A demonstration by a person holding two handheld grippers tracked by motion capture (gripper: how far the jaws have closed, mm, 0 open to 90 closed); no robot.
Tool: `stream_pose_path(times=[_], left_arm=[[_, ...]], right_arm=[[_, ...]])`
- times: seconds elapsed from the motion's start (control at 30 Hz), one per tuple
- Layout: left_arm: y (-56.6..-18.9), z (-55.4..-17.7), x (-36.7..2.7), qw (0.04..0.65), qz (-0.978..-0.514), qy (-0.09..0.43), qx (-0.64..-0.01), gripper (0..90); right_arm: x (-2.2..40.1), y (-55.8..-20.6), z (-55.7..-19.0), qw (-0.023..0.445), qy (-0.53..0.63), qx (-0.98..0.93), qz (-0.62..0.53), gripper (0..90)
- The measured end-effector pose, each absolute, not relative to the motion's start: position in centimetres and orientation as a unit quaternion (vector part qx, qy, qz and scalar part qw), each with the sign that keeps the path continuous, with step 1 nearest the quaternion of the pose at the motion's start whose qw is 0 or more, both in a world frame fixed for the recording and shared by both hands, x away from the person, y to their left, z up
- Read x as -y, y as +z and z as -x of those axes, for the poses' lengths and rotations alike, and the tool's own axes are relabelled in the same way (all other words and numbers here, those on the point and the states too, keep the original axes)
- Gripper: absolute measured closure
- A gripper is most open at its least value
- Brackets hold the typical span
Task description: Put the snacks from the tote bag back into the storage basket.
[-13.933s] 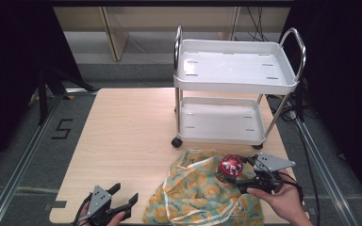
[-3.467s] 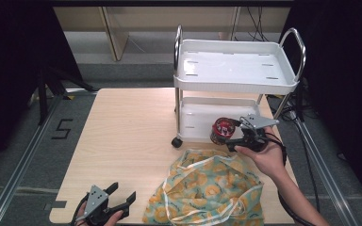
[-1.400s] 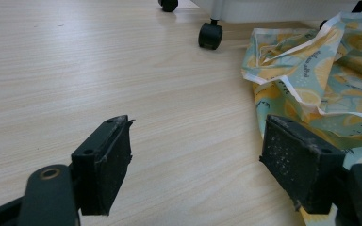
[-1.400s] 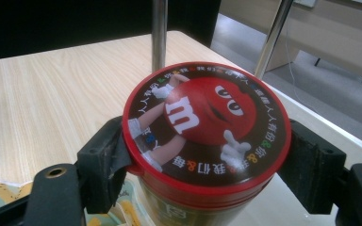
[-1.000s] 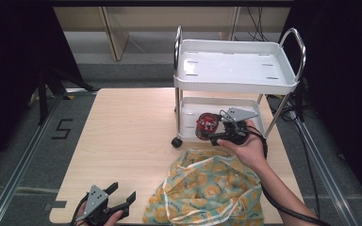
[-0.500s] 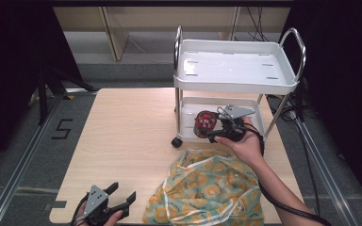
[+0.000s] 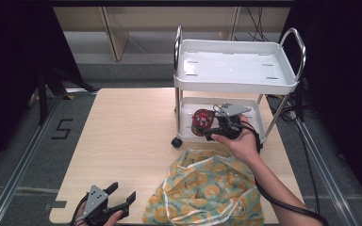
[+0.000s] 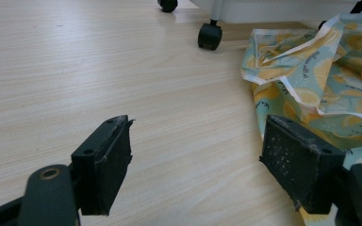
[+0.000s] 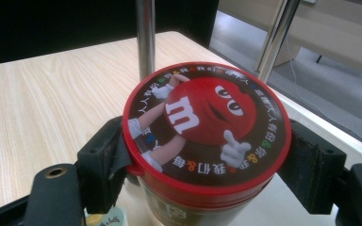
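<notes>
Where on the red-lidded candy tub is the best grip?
Grip the candy tub just under its lid rim, from two opposite sides, coming in level. It stands upright and round, and the right hand-held gripper already clamps it there.

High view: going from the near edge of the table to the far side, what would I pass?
Left gripper → patterned cloth → right gripper holding the red-lidded tub → cart's top tray.

Red-lidded candy tub (image 9: 206, 141) stands upright over the cart's lower tray (image 7: 257, 123).
</notes>
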State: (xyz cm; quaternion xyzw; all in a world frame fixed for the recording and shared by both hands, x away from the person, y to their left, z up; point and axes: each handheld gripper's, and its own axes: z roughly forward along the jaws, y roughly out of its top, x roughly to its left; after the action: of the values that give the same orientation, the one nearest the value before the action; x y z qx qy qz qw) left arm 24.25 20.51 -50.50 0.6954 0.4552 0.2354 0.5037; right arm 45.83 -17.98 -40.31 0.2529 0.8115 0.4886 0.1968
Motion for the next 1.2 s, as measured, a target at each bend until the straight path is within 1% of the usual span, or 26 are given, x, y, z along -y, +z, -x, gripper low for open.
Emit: stream_pose_path(times=[0.17,0.3,0.33,0.37,0.47,0.5,0.53,0.6,0.63,0.73,0.77,0.8,0.83,0.87,1.2], left_arm=[[-50.5,-24.3,-20.5,0.504,-0.695,0.235,-0.455,24.0],[-50.5,-24.3,-20.5,0.504,-0.695,0.235,-0.455,24.0],[-50.5,-24.3,-20.5,0.504,-0.696,0.235,-0.455,24.1],[-50.5,-24.3,-20.5,0.504,-0.696,0.235,-0.454,24.0],[-50.5,-24.3,-20.6,0.504,-0.696,0.235,-0.454,24.1],[-50.6,-24.5,-20.6,0.514,-0.697,0.236,-0.441,24.1],[-50.6,-24.5,-20.6,0.513,-0.696,0.236,-0.443,24.1],[-50.6,-24.5,-20.6,0.513,-0.697,0.236,-0.442,24.1],[-50.6,-24.5,-20.6,0.513,-0.697,0.236,-0.442,24.0],[-50.6,-24.5,-20.6,0.514,-0.696,0.234,-0.444,24.1],[-50.5,-24.3,-20.6,0.505,-0.696,0.234,-0.453,24.0],[-50.5,-24.3,-20.6,0.501,-0.698,0.236,-0.453,24.1],[-50.6,-24.5,-20.6,0.514,-0.698,0.236,-0.44,24.0],[-50.6,-24.5,-20.6,0.514,-0.697,0.236,-0.441,24.1],[-50.6,-24.4,-20.6,0.512,-0.695,0.235,-0.446,24.0]], right_arm=[[17.6,-40.5,-46.1,0.193,0.489,-0.81,-0.259,26.1],[17.3,-40.5,-46.5,0.2,0.488,-0.814,-0.245,26.1],[17.2,-40.5,-46.3,0.192,0.488,-0.812,-0.257,26.1],[17.1,-40.5,-46.6,0.197,0.487,-0.815,-0.244,26.1],[16.7,-40.7,-46.7,0.191,0.487,-0.814,-0.251,26.1],[16.7,-40.8,-46.8,0.198,0.486,-0.816,-0.244,26.1],[16.5,-40.8,-46.7,0.189,0.487,-0.813,-0.257,26.1],[16.5,-40.9,-47.0,0.197,0.485,-0.816,-0.243,26.1],[16.4,-40.9,-47.0,0.19,0.485,-0.817,-0.247,26.1],[16.1,-41.2,-47.2,0.197,0.485,-0.815,-0.249,26.1],[16.0,-41.2,-47.2,0.197,0.485,-0.816,-0.246,26.1],[15.9,-41.2,-47.2,0.194,0.486,-0.813,-0.253,26.1],[15.9,-41.2,-47.3,0.2,0.484,-0.814,-0.251,26.1],[15.8,-41.3,-47.3,0.193,0.486,-0.814,-0.254,26.1],[15.2,-42.0,-48.0,0.18,0.484,-0.817,-0.258,26.1]])
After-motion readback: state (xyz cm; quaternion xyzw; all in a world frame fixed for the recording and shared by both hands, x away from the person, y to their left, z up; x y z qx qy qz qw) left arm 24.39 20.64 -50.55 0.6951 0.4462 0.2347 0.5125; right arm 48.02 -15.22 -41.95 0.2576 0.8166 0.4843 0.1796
